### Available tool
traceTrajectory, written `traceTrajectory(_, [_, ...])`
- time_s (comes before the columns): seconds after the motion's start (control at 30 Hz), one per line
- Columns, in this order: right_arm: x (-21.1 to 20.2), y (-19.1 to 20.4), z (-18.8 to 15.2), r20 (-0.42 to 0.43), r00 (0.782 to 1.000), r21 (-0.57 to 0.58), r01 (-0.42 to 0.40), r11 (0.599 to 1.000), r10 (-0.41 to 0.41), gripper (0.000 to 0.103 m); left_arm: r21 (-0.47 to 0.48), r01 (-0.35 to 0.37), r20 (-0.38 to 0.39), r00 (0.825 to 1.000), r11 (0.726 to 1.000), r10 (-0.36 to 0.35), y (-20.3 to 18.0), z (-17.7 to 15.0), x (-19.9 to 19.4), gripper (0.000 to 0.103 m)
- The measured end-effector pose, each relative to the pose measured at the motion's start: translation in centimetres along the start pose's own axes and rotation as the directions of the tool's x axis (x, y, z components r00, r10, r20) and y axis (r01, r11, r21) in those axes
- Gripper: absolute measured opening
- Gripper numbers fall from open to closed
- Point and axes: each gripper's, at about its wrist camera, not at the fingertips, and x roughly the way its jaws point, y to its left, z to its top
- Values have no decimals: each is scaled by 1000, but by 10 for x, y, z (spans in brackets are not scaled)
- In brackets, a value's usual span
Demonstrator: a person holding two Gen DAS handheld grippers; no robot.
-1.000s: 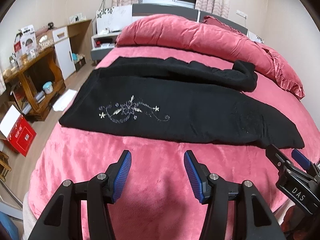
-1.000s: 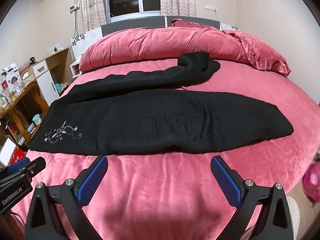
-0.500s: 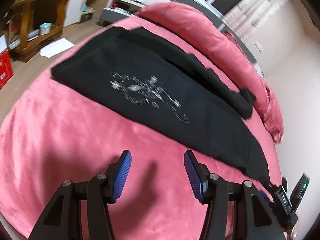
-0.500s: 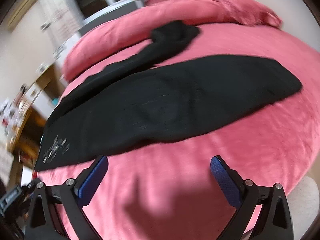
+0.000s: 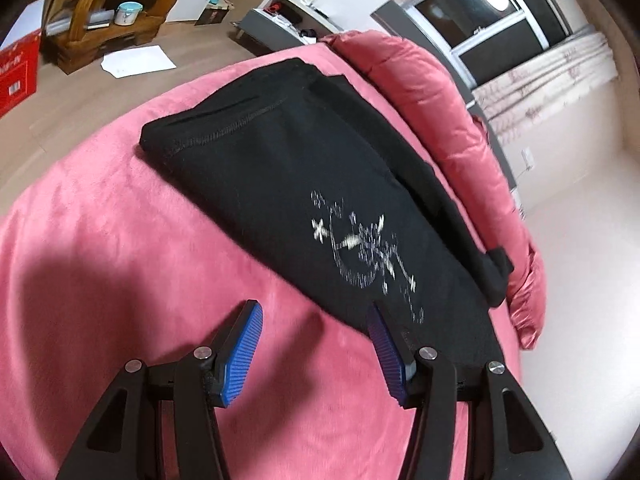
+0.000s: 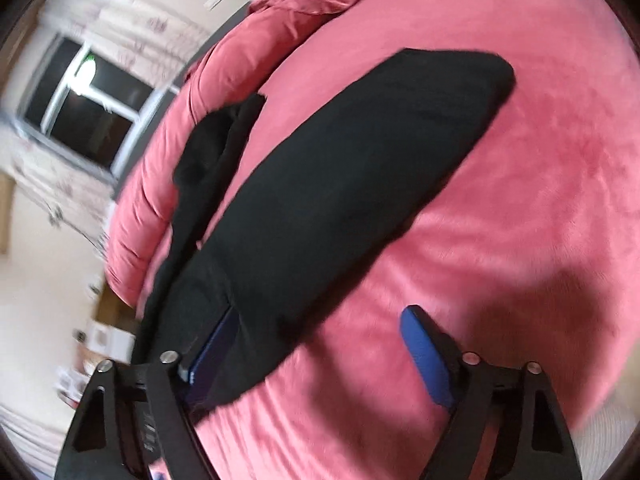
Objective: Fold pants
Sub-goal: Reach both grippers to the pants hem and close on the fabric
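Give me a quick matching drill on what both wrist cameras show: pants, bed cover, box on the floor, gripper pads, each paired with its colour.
Things:
1. pants
2. bed cover
3. box on the floor
4. left gripper pads

Colours:
A. blue
B. pink
C. black
D. red

Pairs: 1-C, 2-B, 3-D, 4-A

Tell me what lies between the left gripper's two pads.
In the left wrist view, mostly bare pink blanket lies between the left gripper's pads; the black pants' near edge only reaches the pad on the picture's right.
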Motion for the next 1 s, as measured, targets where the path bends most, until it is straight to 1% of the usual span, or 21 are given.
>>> traceTrajectory(0.07, [1, -5, 7, 9, 999, 18, -36, 999, 36, 77, -12, 15, 12, 1000, 1000, -15, 3, 5, 2, 56])
traceTrajectory(0.13, [0, -5, 17, 15, 998, 5, -56, 998, 56, 70, -33, 24, 20, 1000, 999, -23, 5, 9, 5, 56])
traceTrajectory(0.2, [4, -5, 27, 14, 998, -15, -65, 998, 65, 66, -74, 44, 34, 999, 996, -41, 8, 15, 9, 56])
traceTrajectory(0.23, [5, -6, 30, 15, 998, -20, -65, 998, 65, 61, -88, 45, 40, 998, 995, -42, 9, 18, 11, 56])
traceTrajectory(0.27, [8, -7, 31, 15, 998, -20, -63, 998, 64, 58, -95, 45, 45, 998, 994, -41, 10, 21, 14, 56])
traceTrajectory(0.3, [9, -10, 34, 16, 998, -11, -65, 998, 65, 52, -93, 42, 48, 998, 995, -37, 9, 23, 16, 56])
traceTrajectory(0.33, [8, -13, 35, 19, 998, -6, -67, 998, 67, 49, -83, 35, 51, 998, 996, -31, 8, 25, 19, 56])
traceTrajectory(0.4, [6, -21, 32, 24, 997, 2, -69, 998, 69, 37, -64, 30, 57, 998, 998, -26, 5, 30, 22, 56])
traceTrajectory(0.43, [10, -22, 33, 27, 997, 13, -73, 997, 72, 35, -56, 28, 65, 998, 998, -24, 5, 32, 24, 56])
traceTrajectory(0.53, [5, -30, 32, 43, 993, 45, -113, 993, 111, 34, -45, 27, 84, 996, 999, -23, 6, 37, 28, 56])
traceTrajectory(0.63, [6, -29, 34, 50, 988, 48, -151, 987, 148, 34, -45, 11, 110, 994, 999, -7, 4, 40, 32, 56])
traceTrajectory(0.67, [7, -28, 35, 51, 987, 44, -156, 987, 153, 33, -47, 2, 115, 993, 999, 3, 3, 41, 33, 56])
traceTrajectory(0.7, [8, -28, 36, 55, 987, 38, -154, 987, 152, 28, -50, -3, 119, 993, 999, 9, 2, 42, 34, 56])
traceTrajectory(0.73, [9, -29, 37, 55, 987, 34, -151, 988, 149, 22, -55, -11, 123, 992, 998, 18, 2, 43, 36, 53])
traceTrajectory(0.77, [11, -29, 38, 56, 988, 31, -144, 989, 142, 20, -64, -30, 124, 992, 997, 38, 1, 45, 37, 51])
traceTrajectory(0.8, [11, -30, 38, 60, 989, 27, -139, 990, 138, 17, -71, -54, 122, 991, 996, 63, 1, 46, 38, 42])
traceTrajectory(0.83, [11, -29, 38, 61, 989, 22, -140, 990, 138, 17, -77, -80, 117, 989, 994, 89, 1, 47, 39, 29])
traceTrajectory(0.87, [12, -29, 39, 60, 989, 15, -135, 991, 133, 16, -85, -111, 101, 988, 990, 120, 3, 50, 40, 24])
traceTrajectory(0.93, [11, -26, 39, 62, 991, -4, -119, 993, 119, 16, -97, -102, 82, 991, 990, 110, 6, 54, 38, 17])
traceTrajectory(1.0, [9, -23, 40, 68, 992, -14, -106, 994, 106, 14, -96, -102, 61, 992, 990, 108, 7, 57, 34, 11])
